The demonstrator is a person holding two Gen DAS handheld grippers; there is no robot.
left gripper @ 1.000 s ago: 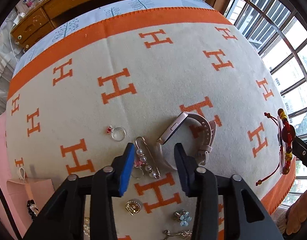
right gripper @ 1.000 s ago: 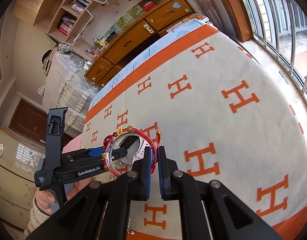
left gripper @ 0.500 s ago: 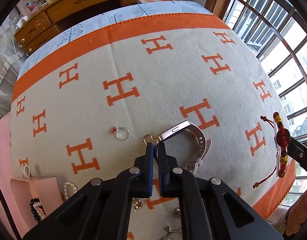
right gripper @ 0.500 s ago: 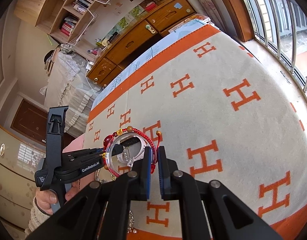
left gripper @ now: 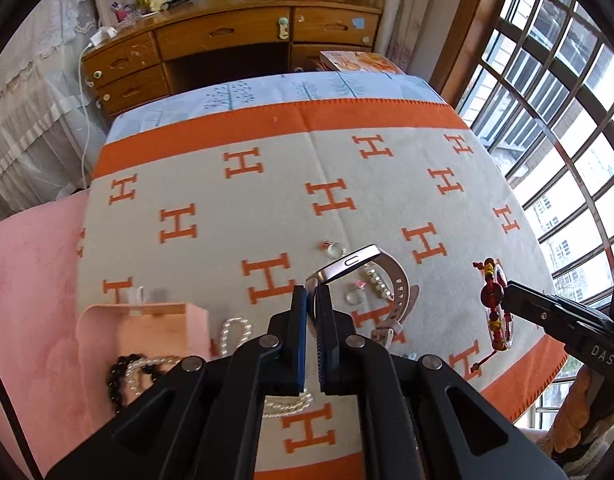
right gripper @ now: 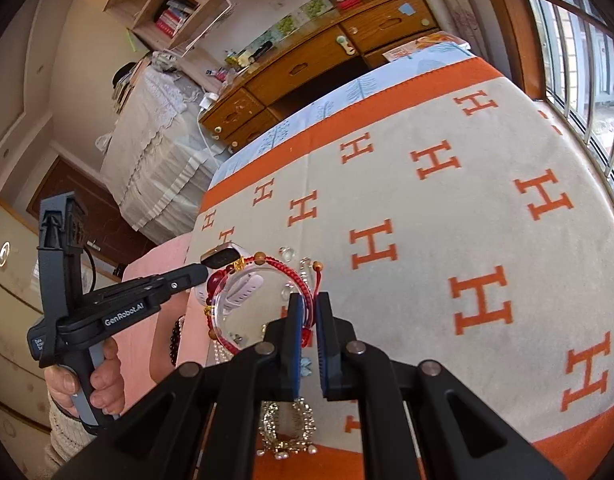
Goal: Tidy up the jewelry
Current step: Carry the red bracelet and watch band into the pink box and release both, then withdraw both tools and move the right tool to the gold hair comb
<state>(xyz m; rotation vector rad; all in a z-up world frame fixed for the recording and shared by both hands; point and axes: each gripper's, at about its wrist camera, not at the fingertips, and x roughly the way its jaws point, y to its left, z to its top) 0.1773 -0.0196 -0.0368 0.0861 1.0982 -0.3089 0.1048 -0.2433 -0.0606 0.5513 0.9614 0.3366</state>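
My left gripper is shut on a pale pink smartwatch and holds it lifted above the orange-and-cream H blanket; the watch also shows in the right wrist view. My right gripper is shut on a red beaded cord bracelet with a clear ring, held in the air; it shows at the right of the left wrist view. A ring with a red stone and a pearl pin lie on the blanket under the watch.
A pink box stands at the left, with black beads and pearl strands beside it. More jewelry lies near the front edge. A wooden desk stands beyond the bed; windows are at the right.
My left gripper closed on the smartwatch, lifted it off the blanket and swung left toward the pink box. My right gripper kept hold of the red bracelet.
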